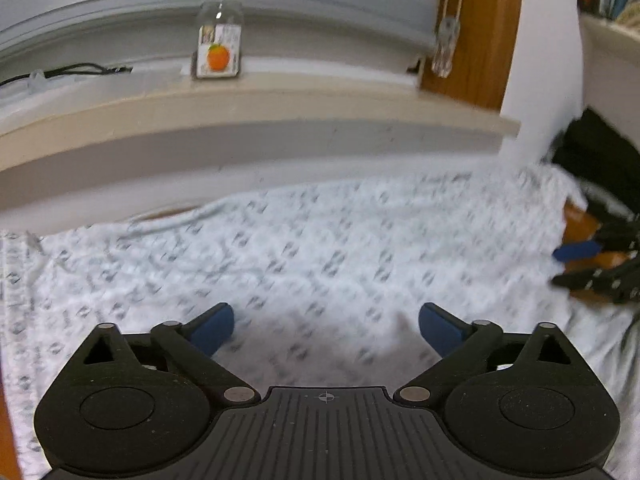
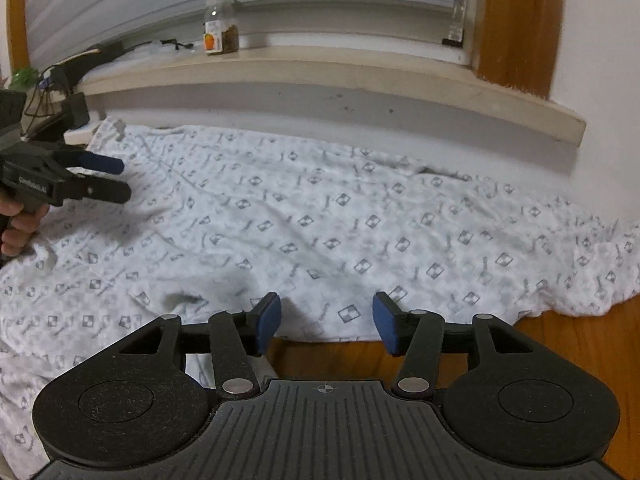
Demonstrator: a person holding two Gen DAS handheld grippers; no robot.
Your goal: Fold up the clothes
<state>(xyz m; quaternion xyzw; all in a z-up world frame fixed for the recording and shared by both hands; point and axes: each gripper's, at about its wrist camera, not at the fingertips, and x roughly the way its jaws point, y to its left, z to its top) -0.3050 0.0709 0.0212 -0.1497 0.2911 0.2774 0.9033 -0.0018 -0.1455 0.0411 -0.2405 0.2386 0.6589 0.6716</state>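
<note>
A white garment (image 2: 320, 220) with a grey diamond print lies spread flat on a wooden surface (image 2: 560, 340) below a window sill. My right gripper (image 2: 327, 322) is open and hovers at the garment's near hem, with nothing between its blue pads. The left gripper (image 2: 124, 178) shows at the left of the right wrist view, open over the garment's left part, with a hand (image 2: 20, 224) holding it. In the blurred left wrist view the left gripper (image 1: 326, 330) stands open above the garment (image 1: 300, 248). The right gripper (image 1: 568, 266) is at that view's right edge, by the cloth's edge.
A beige window sill (image 2: 360, 72) runs behind the garment and carries a glass jar (image 2: 220, 26) with an orange label and a black cable (image 2: 176, 44). A wooden window frame (image 2: 516, 20) rises at the right. Dark objects (image 2: 72, 112) lie at the far left.
</note>
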